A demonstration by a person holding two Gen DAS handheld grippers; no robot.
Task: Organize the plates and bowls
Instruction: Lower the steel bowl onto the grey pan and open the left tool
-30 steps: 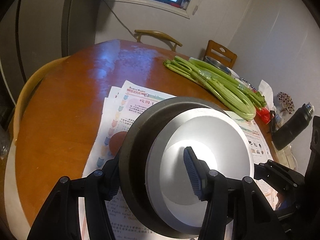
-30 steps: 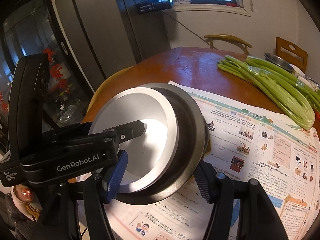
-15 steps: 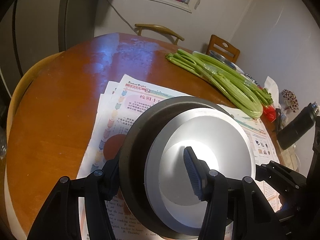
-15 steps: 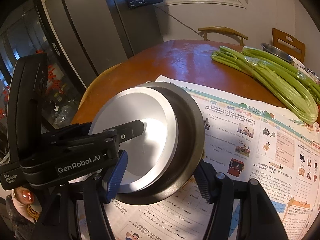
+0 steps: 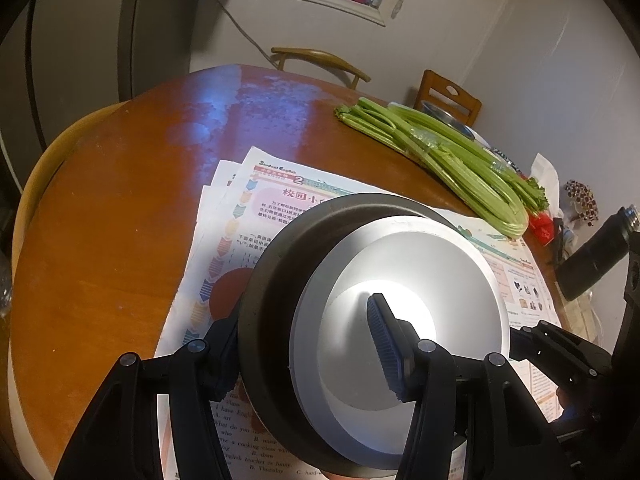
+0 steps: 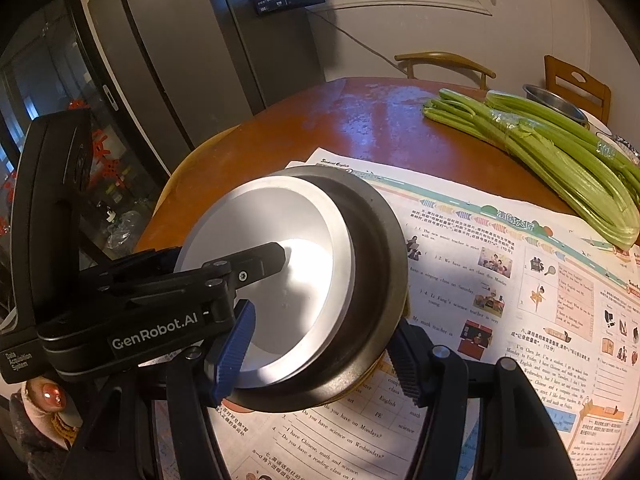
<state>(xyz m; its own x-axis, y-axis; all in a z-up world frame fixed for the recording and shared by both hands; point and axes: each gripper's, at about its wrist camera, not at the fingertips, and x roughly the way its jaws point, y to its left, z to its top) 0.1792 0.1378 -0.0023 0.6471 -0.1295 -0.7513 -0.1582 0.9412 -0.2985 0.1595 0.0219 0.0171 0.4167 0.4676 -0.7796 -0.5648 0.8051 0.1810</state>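
Note:
A white bowl [image 5: 404, 264] sits nested in a wider dark metal bowl [image 5: 276, 280], and both grippers hold this stack just above the newspapers [image 5: 256, 204]. My left gripper [image 5: 304, 316] is shut on the stack's near rim, with one finger outside the dark bowl and the blue pad [image 5: 384, 344] inside the white one. In the right wrist view the right gripper [image 6: 324, 320] clamps the white bowl [image 6: 272, 232] and dark bowl [image 6: 372, 264] the same way. A yellowish edge [image 6: 366, 380] shows beneath the dark bowl. Whether the stack touches the paper is hidden.
A celery bunch [image 5: 448, 160] lies on the round wooden table [image 5: 100, 240] at the far right. Behind it are a steel bowl [image 6: 556, 104], a black bottle [image 5: 596, 256] and small clutter. Chairs [image 5: 320, 60] ring the table, a dark fridge [image 6: 192, 60] stands left, and a hand [image 6: 44, 394] holds the left gripper.
Both grippers, still clamped on the stacked bowls, moved slightly forward and down over the newspapers. In the last half second nothing visibly shifted.

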